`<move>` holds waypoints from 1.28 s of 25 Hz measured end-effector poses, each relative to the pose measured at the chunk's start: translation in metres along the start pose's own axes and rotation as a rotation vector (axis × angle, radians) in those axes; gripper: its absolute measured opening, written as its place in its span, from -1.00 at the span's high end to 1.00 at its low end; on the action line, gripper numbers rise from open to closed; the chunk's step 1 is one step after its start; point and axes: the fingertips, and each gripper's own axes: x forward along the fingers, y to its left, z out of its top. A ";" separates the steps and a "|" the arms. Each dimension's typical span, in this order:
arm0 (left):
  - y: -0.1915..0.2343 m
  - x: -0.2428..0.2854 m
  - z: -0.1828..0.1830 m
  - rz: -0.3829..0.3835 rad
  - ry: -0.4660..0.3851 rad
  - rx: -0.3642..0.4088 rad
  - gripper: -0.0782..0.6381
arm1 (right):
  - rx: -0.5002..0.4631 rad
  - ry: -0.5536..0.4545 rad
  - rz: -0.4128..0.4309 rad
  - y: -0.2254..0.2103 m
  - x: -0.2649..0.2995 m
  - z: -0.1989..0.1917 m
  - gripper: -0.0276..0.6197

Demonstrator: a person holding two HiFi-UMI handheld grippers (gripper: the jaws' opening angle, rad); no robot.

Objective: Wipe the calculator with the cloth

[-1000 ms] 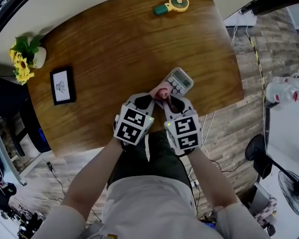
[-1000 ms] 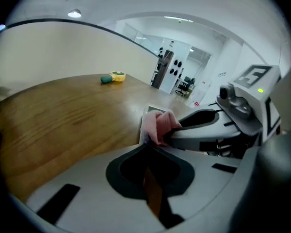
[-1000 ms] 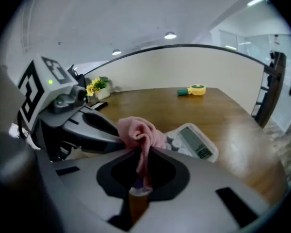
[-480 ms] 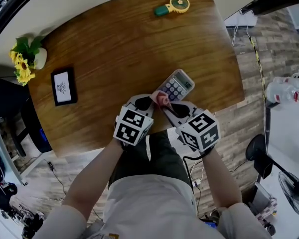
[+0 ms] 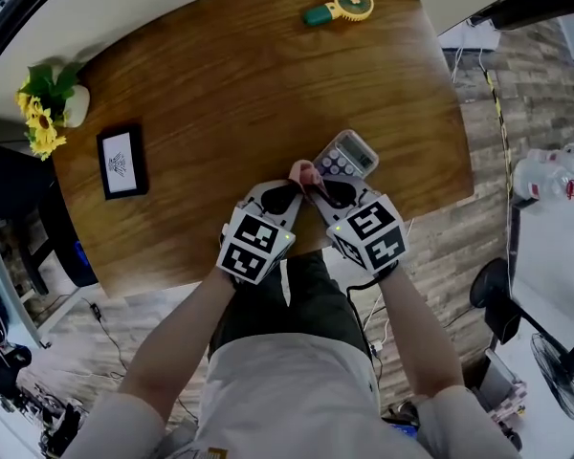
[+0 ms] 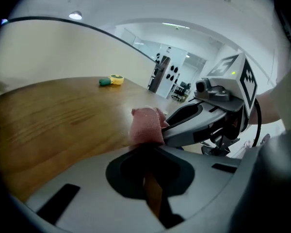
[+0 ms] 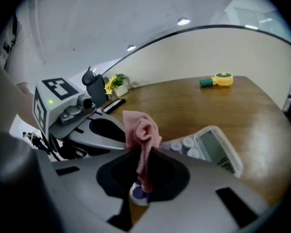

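The pink cloth (image 5: 306,171) is bunched between the tips of both grippers, just above the table's front edge. My left gripper (image 5: 297,182) is shut, with the cloth (image 6: 146,125) sticking up at its tips. A strip of the cloth (image 7: 141,127) hangs down between the jaws of my right gripper (image 5: 314,184), which is shut on it. The grey calculator (image 5: 344,156) lies flat on the wood just right of the cloth, partly under the right gripper (image 7: 143,152). Its screen and round keys (image 7: 211,149) show in the right gripper view. The two grippers' fingers lie side by side.
On the brown wooden table (image 5: 230,94) a green and yellow hand fan (image 5: 337,8) lies at the far edge. A black picture frame (image 5: 121,163) and a sunflower vase (image 5: 48,113) are at the left. A standing fan (image 5: 555,371) is on the floor, right.
My right gripper has turned, its marker cube swinging out to the right and then partly back. The cloth has stayed between the two grippers beside the calculator.
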 end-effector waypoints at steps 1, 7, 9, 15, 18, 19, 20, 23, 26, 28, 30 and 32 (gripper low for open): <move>0.000 0.000 0.000 -0.003 0.000 0.005 0.77 | -0.027 0.016 -0.015 -0.003 -0.001 0.000 0.81; 0.000 -0.001 -0.001 -0.021 0.001 -0.014 0.77 | -0.203 0.082 -0.080 -0.018 -0.006 0.003 0.81; 0.001 -0.002 0.000 -0.012 -0.003 0.000 0.77 | -0.205 0.084 -0.088 -0.024 -0.008 0.004 0.81; 0.000 -0.001 0.001 0.000 -0.005 0.029 0.77 | -0.301 0.125 -0.229 -0.065 -0.025 0.007 0.81; 0.001 -0.003 -0.001 -0.001 -0.018 0.001 0.77 | -0.293 0.153 -0.334 -0.090 -0.039 0.004 0.81; 0.001 -0.003 -0.001 -0.001 -0.024 -0.016 0.77 | -0.268 0.150 -0.358 -0.099 -0.045 0.003 0.81; 0.002 -0.003 -0.002 -0.003 -0.026 -0.035 0.77 | -0.244 0.141 -0.375 -0.106 -0.051 0.004 0.81; 0.002 -0.003 -0.002 -0.022 -0.027 -0.082 0.78 | -0.197 0.098 -0.414 -0.117 -0.070 0.013 0.81; 0.009 -0.007 -0.002 -0.027 -0.053 -0.186 0.77 | -0.153 0.042 -0.444 -0.117 -0.091 0.027 0.81; 0.016 -0.013 -0.001 0.001 -0.064 -0.237 0.77 | -0.136 0.001 -0.453 -0.113 -0.105 0.041 0.81; 0.019 -0.021 0.009 0.022 -0.074 -0.238 0.77 | -0.148 -0.030 -0.459 -0.106 -0.120 0.055 0.81; 0.019 -0.028 0.024 0.030 -0.085 -0.216 0.77 | -0.175 -0.055 -0.467 -0.099 -0.134 0.070 0.81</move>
